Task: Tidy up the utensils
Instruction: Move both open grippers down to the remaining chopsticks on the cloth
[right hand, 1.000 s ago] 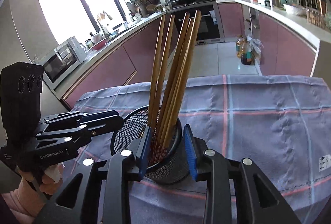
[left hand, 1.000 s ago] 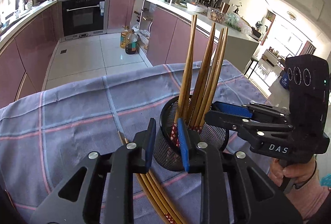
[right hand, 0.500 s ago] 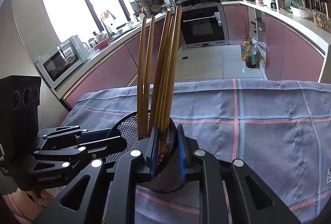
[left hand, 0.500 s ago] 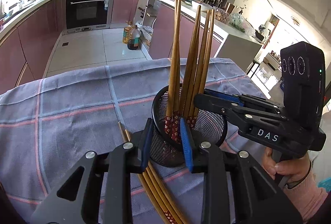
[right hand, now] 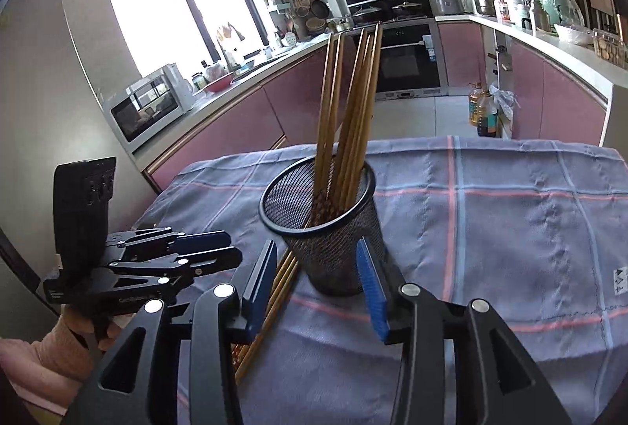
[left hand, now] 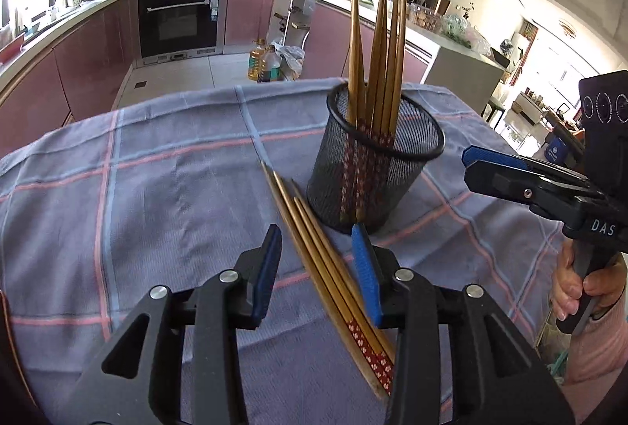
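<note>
A black mesh cup (left hand: 376,166) stands upright on the blue checked cloth (left hand: 157,189) and holds several wooden chopsticks (left hand: 376,44) pointing up. It also shows in the right wrist view (right hand: 325,225). Three more chopsticks (left hand: 325,268) lie on the cloth in front of the cup, running between the fingers of my left gripper (left hand: 318,268), which is open and empty above them. My right gripper (right hand: 318,283) is open and empty just short of the cup; it appears at the right of the left wrist view (left hand: 490,166). The loose chopsticks (right hand: 274,291) lie left of the cup in the right wrist view.
The table's far edge drops to a tiled kitchen floor with oil bottles (left hand: 265,66). Pink cabinets and an oven (left hand: 180,20) stand beyond. The left gripper's body (right hand: 129,260) sits left of the cup. A label (right hand: 620,278) is sewn at the cloth's right.
Both grippers have opened and pulled back from the cup. The cup with its chopsticks now stands free on the cloth, farther from both cameras.
</note>
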Demonstrator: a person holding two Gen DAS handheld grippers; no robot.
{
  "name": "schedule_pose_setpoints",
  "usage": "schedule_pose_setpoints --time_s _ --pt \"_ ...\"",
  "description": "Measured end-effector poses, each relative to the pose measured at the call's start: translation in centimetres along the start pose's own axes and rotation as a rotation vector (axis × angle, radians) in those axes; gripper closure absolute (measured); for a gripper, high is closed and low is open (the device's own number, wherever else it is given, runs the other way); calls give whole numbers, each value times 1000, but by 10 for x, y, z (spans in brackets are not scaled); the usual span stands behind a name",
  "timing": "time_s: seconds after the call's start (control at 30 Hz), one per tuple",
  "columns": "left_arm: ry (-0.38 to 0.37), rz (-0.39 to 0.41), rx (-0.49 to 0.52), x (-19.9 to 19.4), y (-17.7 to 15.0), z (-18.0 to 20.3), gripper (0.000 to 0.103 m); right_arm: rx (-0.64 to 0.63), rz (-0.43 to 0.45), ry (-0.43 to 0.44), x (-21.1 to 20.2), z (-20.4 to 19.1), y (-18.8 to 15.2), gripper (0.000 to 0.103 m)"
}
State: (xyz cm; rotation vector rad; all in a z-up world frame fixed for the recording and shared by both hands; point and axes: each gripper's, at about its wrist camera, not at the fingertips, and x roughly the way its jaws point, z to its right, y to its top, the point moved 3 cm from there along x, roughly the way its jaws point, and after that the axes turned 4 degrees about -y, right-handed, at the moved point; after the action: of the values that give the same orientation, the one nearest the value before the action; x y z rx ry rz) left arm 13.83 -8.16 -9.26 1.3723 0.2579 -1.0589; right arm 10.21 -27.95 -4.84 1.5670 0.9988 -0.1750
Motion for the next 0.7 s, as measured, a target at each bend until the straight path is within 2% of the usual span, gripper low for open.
schedule_pose_setpoints --time_s 0.2,0.27,0.47,0.7 --pt "12 -85 -7 20 -33 -1 66 -13 -79 24 23 -16 -24 63" --pt "44 -92 4 24 -36 -2 66 -14 -97 23 29 -20 -29 63" --pt "52 -102 -17 30 -39 -4 68 3 -131 24 40 -26 -38 63" --pt "65 -95 -38 25 -41 -8 78 -14 -157 6 49 -31 -44 63"
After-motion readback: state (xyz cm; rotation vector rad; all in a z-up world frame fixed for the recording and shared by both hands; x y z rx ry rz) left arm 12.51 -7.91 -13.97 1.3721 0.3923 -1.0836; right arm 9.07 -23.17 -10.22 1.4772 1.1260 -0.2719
